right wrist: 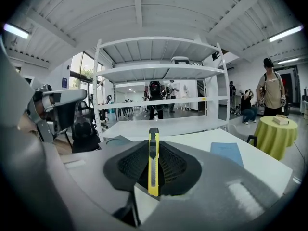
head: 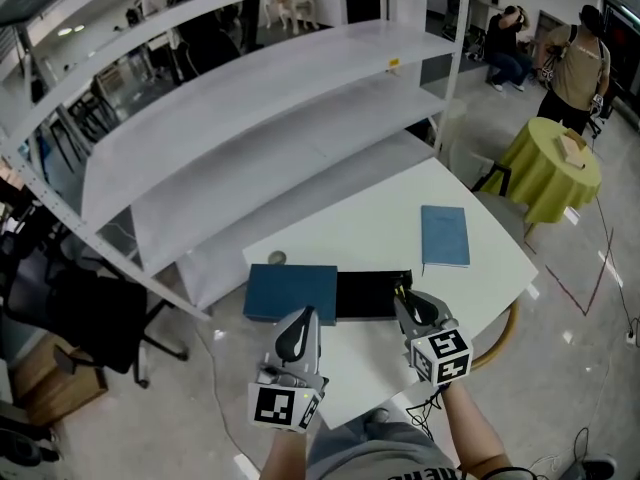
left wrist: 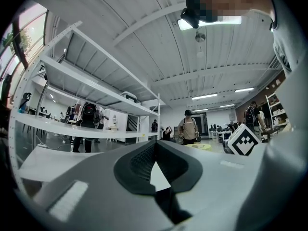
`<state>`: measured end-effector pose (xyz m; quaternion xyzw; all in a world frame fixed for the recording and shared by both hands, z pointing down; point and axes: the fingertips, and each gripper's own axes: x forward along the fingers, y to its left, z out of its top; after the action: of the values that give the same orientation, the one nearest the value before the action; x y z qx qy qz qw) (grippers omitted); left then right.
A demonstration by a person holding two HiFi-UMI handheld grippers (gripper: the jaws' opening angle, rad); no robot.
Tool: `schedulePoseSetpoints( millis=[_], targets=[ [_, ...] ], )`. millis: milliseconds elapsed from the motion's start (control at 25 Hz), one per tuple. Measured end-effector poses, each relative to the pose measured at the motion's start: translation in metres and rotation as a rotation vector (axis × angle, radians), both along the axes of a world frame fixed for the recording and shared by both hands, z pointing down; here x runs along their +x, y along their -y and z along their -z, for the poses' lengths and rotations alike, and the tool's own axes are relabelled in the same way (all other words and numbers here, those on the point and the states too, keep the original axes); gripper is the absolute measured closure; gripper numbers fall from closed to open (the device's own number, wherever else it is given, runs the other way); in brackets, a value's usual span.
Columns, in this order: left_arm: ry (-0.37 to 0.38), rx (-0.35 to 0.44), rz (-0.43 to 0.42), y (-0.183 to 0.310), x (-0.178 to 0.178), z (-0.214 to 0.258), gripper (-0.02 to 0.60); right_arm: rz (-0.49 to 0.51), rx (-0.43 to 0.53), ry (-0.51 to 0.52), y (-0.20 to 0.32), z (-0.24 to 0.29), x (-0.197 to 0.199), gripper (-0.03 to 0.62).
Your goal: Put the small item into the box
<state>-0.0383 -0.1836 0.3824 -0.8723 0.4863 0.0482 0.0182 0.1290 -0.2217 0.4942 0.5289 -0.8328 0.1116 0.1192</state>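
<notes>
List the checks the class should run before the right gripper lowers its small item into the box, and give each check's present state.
1. Utility knife clamped in the right gripper: ok.
2. Black box open, with the blue lid beside it: ok.
3. Right gripper's tips at the box's right end: ok.
4. Left gripper shut, empty and off the box: ok.
5. Knife blade retracted: cannot tell.
6. Box interior free: cannot tell, too dark.
</notes>
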Motion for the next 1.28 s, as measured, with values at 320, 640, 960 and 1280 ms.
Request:
schedulePoseSetpoints(
  millis=[320, 640, 960, 1280],
  targets=[
    [-0.008, -0.029, 0.033, 0.003, -0.011, -0.009, 0.569, 0.034, -0.095, -0.057, 0.014, -0.033, -0.002, 0.525],
    [-0.016, -0.047, 0.069, 0.008, -0.026, -0.015, 0.569, 0.09, -0.175, -0.103, 0.028, -0.063, -0.012, 0.525],
    [-0.02, -0.059, 0.085, 0.015, -0.033, -0.02, 0.569, 0.134, -0.252, -0.178, 0.05, -0.089, -0.016, 0.525],
    [-0.015, -0.072, 0.115, 0.019, -0.046, -0.024, 0.569, 0.173, -0.34, -0.237, 0.068, -0.117, -0.024, 0.525]
  ],
)
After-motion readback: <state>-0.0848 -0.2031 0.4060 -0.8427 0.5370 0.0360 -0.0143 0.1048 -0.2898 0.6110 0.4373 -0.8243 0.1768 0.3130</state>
